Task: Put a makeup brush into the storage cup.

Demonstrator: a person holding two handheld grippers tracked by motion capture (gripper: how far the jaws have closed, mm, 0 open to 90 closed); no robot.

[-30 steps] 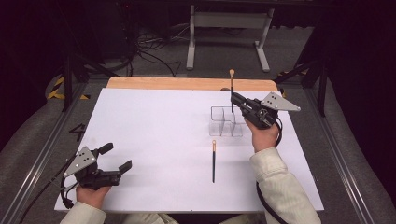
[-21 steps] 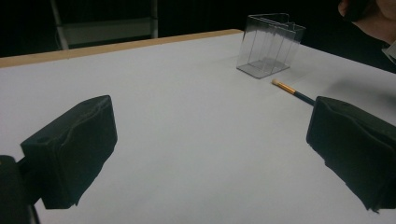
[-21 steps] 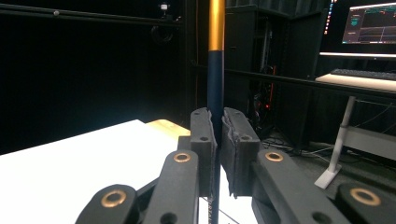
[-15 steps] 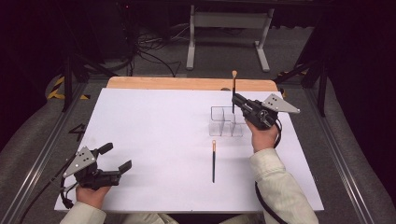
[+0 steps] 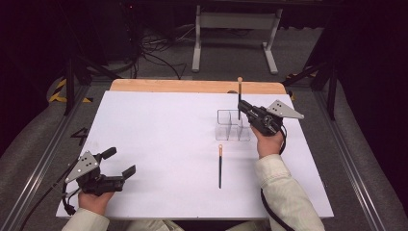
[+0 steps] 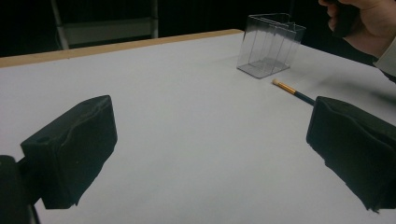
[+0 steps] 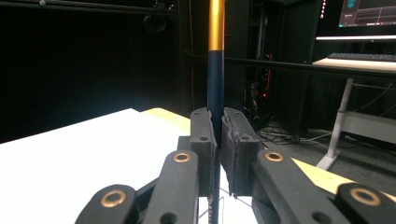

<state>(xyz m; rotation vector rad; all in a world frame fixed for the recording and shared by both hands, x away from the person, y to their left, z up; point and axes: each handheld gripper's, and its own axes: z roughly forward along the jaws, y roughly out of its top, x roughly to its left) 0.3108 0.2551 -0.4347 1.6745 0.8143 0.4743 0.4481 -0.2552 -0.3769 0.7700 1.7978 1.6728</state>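
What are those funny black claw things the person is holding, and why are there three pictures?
They are hand-held grippers, like big tweezers with two jaws. One picture comes from a camera high above the white table. The other two come from little cameras riding on each gripper, looking along its jaws. The right gripper is squeezed shut on a dark pencil with a gold band, holding it upright above a clear plastic box with compartments. In the right gripper view you see that pencil pinched between the jaws. The left gripper rests near the table's front edge, open and holding nothing. A second pencil lies flat on the table near the box.
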